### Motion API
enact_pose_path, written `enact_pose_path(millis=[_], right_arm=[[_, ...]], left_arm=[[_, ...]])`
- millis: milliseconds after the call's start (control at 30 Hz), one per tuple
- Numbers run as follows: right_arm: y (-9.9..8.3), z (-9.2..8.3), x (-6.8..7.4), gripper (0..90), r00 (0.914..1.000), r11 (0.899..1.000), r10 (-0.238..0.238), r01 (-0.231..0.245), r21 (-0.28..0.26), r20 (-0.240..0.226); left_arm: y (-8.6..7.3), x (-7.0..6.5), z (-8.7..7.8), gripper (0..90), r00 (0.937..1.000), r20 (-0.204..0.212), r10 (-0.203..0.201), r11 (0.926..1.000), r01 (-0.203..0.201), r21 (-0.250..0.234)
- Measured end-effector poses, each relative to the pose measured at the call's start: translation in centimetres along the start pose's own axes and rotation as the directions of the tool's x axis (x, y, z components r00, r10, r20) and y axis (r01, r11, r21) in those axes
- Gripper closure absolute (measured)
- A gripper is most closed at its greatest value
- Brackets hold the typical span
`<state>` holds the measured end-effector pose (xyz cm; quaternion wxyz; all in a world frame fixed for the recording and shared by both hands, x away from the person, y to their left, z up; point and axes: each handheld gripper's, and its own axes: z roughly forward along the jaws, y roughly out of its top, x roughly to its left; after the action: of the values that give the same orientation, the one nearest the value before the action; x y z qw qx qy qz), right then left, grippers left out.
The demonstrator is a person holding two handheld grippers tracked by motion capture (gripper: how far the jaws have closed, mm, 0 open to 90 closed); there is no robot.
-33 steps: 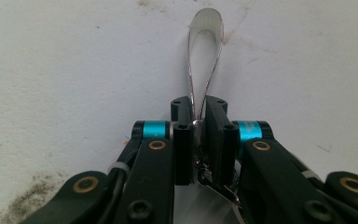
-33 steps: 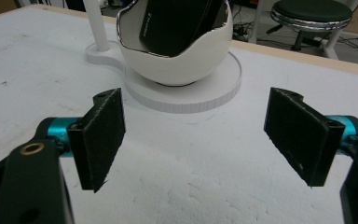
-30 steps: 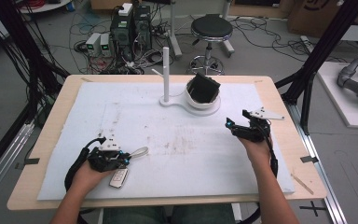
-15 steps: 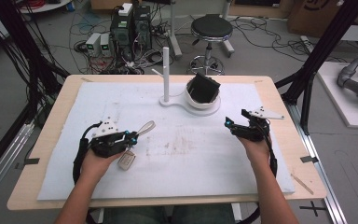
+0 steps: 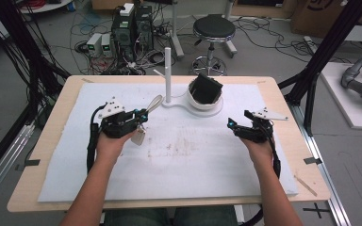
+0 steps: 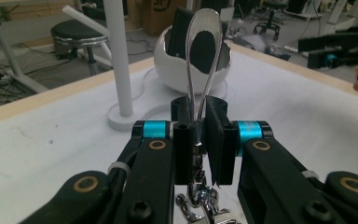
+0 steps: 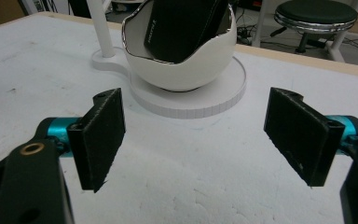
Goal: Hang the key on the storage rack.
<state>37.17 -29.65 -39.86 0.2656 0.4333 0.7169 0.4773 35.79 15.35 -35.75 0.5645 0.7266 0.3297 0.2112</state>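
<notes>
My left gripper [image 5: 143, 116] [image 6: 199, 126] is shut on a silver metal loop [image 5: 154, 102] [image 6: 205, 46] that sticks out past its tips; a pale tag [image 5: 138, 137] dangles below on a small chain, clear of the mat. The loop points toward a white stand post [image 5: 168, 75] [image 6: 119, 56] with a side peg. Beside the post, a white bowl [image 5: 206, 104] [image 7: 182, 70] holds a black case [image 5: 206, 88] [image 7: 182, 23]. At the right of the mat, my right gripper [image 5: 233, 125] [image 7: 198, 126] is open, nothing between its pads, facing the bowl.
A white mat [image 5: 179, 155] covers the wooden table [image 5: 37, 155]. The post and bowl share one white base [image 7: 191, 105] at the far middle. Behind the table stand a stool [image 5: 213, 28], computers and cables on the floor.
The left hand has risen and moved away from the near edge toward the stand, lifting the loop and its tag off the mat. The right hand has kept still.
</notes>
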Motion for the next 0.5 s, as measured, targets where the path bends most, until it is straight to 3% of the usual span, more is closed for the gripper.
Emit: enact_pose_path(millis=[233,500], right_arm=[[0.0,0.0,-0.1,20.8,0.9999,1.0,0.009,-0.009,0.0,-0.006],[0.0,0.0,-0.1,20.8,0.9999,1.0,0.013,-0.013,0.002,-0.007]], left_arm=[[2.6,-0.1,1.4,81.4,0.9976,-0.058,0.039,0.999,-0.04,-0.022],[5.7,0.2,3.2,81.4,0.9897,-0.116,0.083,0.9957,-0.087,-0.03]])
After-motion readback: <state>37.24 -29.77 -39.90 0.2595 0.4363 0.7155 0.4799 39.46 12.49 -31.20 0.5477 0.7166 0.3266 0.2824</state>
